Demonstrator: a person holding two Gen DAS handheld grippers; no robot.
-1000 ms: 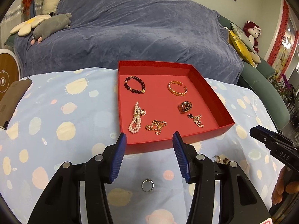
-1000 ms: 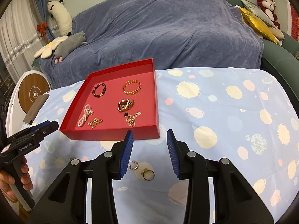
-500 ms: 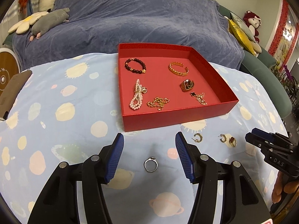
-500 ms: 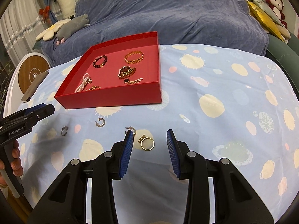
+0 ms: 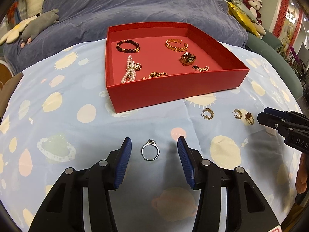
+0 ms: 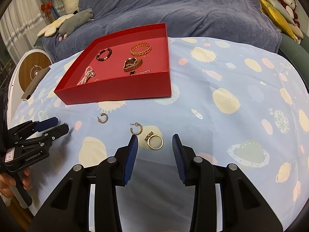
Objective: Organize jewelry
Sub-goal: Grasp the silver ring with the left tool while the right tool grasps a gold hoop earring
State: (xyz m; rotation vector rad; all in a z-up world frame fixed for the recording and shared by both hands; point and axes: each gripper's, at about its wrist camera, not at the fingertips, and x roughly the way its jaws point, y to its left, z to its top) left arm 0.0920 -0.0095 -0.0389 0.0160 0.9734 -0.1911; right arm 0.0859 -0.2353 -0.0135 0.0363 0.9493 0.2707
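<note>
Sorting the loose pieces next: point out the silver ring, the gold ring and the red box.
silver ring (image 5: 150, 152): left wrist view, on its band.
gold ring (image 6: 155, 142): right wrist view, on its band.
red box (image 5: 173, 91): left wrist view, on its near outer wall.

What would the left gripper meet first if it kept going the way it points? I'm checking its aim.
Probably the silver ring lying between the open left gripper fingers, on the tablecloth.

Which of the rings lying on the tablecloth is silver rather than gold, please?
The silver ring, set with a small clear stone, lies on the cloth between the open fingers of the left gripper. The other, the gold ring, lies before the right gripper.
</note>
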